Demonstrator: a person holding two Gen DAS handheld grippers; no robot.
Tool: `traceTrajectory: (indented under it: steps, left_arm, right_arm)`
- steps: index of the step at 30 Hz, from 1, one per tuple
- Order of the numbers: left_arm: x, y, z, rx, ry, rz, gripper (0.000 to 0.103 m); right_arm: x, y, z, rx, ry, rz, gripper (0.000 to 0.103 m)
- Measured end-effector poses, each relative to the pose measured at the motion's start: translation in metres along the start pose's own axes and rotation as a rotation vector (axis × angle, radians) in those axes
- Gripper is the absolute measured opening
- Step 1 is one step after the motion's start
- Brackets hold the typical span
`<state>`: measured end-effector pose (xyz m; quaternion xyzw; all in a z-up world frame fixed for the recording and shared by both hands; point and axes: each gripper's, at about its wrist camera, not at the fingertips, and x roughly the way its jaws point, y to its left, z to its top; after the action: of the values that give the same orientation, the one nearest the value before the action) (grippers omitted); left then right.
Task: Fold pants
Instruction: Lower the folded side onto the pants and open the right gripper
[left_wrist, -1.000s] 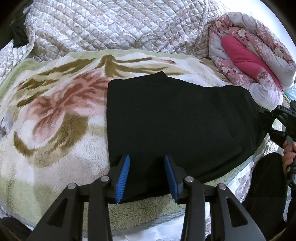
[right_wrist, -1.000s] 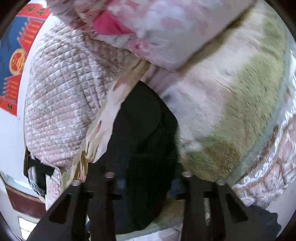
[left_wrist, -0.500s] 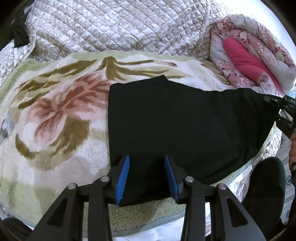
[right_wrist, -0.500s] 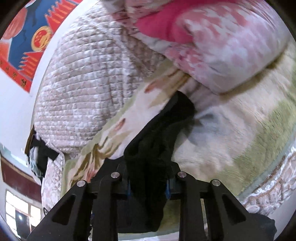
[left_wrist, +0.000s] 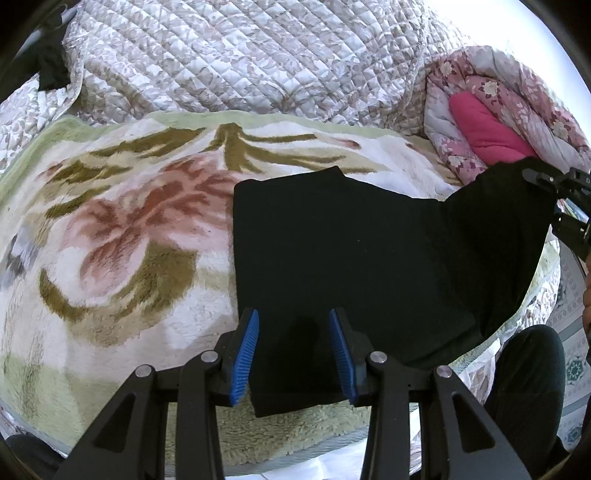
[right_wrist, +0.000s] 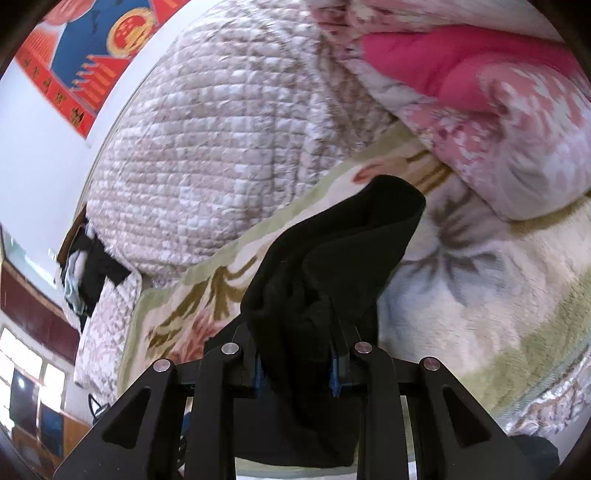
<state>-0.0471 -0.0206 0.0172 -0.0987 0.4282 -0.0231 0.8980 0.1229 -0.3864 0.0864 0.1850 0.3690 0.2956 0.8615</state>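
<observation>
Black pants (left_wrist: 351, 258): right gripper (right_wrist: 297, 369) clamps lifted end, left gripper (left_wrist: 293, 354) open over near corner; carry end across evenly, edges aligned.

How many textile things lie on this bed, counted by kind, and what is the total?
Black pants: 1
Floral plush blanket: 1
Quilted bedspread: 1
Rolled pink floral comforter: 1
Total: 4

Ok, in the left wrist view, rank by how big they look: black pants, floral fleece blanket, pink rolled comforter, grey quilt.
1. floral fleece blanket
2. grey quilt and black pants: too alike to rank
3. pink rolled comforter, though it lies farther from the camera.
</observation>
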Motion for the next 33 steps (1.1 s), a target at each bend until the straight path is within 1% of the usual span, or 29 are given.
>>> traceTrajectory:
  steps: [5, 8, 11, 14, 17, 19, 23, 27, 30, 31, 33]
  left_arm:
    - [-0.002, 0.011, -0.003, -0.032, -0.008, 0.004, 0.042]
    - [-0.005, 0.020, -0.005, -0.053, -0.011, 0.012, 0.042]
    - [-0.009, 0.029, -0.009, -0.075, -0.013, 0.025, 0.042]
    - [-0.013, 0.038, -0.013, -0.099, -0.014, 0.038, 0.042]
    - [-0.015, 0.047, -0.017, -0.120, -0.011, 0.052, 0.042]
    - [-0.016, 0.052, -0.018, -0.132, -0.008, 0.058, 0.042]
    - [-0.019, 0.057, -0.021, -0.145, -0.016, 0.061, 0.042]
    - [-0.021, 0.059, -0.020, -0.151, -0.024, 0.057, 0.042]
    - [-0.023, 0.060, -0.020, -0.152, -0.027, 0.062, 0.042]
    - [-0.024, 0.060, -0.020, -0.153, -0.028, 0.064, 0.042]
    - [-0.026, 0.061, -0.020, -0.156, -0.030, 0.068, 0.042]
  right_arm:
    - [0.017, 0.045, -0.011, -0.108, 0.046, 0.046, 0.025]
    - [0.037, 0.076, -0.027, -0.185, 0.098, 0.088, 0.025]
    - [0.067, 0.103, -0.055, -0.268, 0.183, 0.138, 0.025]
    - [0.110, 0.123, -0.098, -0.371, 0.320, 0.159, 0.025]
    - [0.141, 0.125, -0.133, -0.437, 0.415, 0.115, 0.025]
    - [0.141, 0.125, -0.139, -0.453, 0.405, 0.109, 0.025]
    - [0.131, 0.134, -0.139, -0.511, 0.365, 0.092, 0.025]
    - [0.136, 0.138, -0.151, -0.551, 0.368, 0.074, 0.026]
    - [0.136, 0.140, -0.154, -0.568, 0.356, 0.083, 0.026]
    - [0.137, 0.138, -0.156, -0.572, 0.357, 0.086, 0.026]
    - [0.138, 0.135, -0.160, -0.577, 0.350, 0.111, 0.032]
